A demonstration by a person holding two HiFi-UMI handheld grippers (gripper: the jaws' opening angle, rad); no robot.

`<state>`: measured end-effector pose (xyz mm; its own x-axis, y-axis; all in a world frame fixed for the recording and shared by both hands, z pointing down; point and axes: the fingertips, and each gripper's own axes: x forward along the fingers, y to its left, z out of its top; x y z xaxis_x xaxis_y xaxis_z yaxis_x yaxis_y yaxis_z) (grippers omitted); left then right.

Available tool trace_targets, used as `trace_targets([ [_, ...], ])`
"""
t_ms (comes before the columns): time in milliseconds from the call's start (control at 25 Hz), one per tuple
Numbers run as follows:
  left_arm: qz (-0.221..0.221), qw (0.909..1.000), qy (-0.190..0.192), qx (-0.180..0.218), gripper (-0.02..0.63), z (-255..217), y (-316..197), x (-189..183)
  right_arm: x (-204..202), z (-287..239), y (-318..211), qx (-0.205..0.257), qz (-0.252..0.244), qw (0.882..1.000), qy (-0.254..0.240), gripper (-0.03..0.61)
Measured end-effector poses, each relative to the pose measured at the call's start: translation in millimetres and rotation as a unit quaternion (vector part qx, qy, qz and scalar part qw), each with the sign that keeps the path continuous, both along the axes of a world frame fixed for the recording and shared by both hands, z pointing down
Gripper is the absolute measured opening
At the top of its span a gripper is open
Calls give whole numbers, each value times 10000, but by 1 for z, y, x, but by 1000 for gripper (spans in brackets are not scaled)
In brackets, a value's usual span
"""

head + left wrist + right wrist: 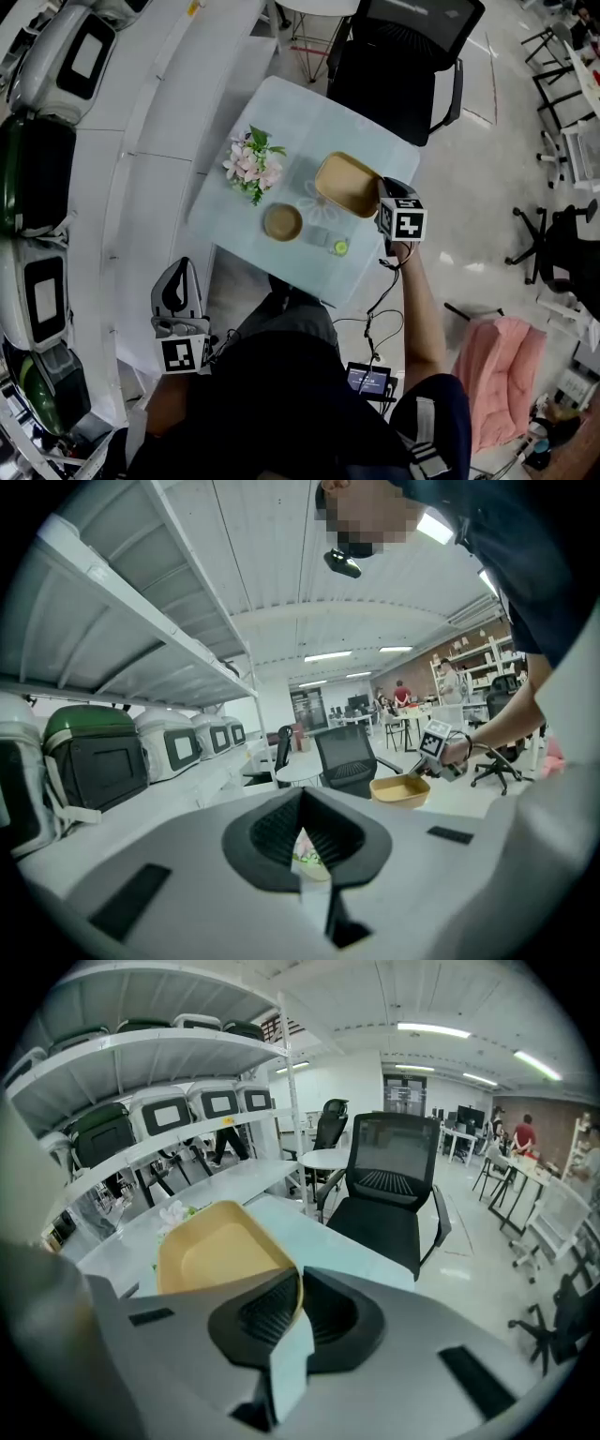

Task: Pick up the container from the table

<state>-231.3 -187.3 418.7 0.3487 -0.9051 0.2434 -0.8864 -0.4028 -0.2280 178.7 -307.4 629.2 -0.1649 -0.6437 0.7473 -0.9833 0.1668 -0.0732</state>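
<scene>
Two-jaw left tongs (181,272): low at the left, off the desk's near-left edge, tips pressed together and holding nothing.
Desk (225,214): pale square top in the middle of the head view.
Flowers (253,164): pink and white bunch on the desk's left part.
Bowl (282,222): round, brown, on the desk just beside the flowers, on their near side.
Container (347,183): yellow, shallow, tilted, held over the desk's right part.
Right tongs (382,192): pinching the container's right rim, one pad inside the wall, one outside.

Head view looks steeply down on the desk (291,112); left gripper view sees it from afar, right gripper view closely.
</scene>
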Motion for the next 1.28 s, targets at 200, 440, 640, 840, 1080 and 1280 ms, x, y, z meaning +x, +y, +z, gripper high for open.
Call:
trace_targets([
  [200, 98, 9997, 224, -39, 3, -3, 2, 10, -9, -27, 24, 28, -38, 10000, -54, 17],
  [440, 283, 9984, 497, 46, 3, -12, -1, 26, -20, -58, 48, 89, -100, 9998, -115, 18],
  [640, 474, 9972, 559, 114, 3, -15, -2, 38, -28, -78, 62, 189, -139, 9996, -182, 17],
  [840, 625, 9959, 633, 136, 3, -18, -2, 48, -37, -100, 77, 251, -224, 9991, -257, 18],
  [1080, 748, 9947, 692, 152, 3, -20, -3, 56, -53, -124, 90, 406, -321, 9981, -331, 18],
  [1280, 906, 9929, 752, 190, 3, -20, -3, 65, -68, -142, 101, 573, -449, 9969, -302, 18],
])
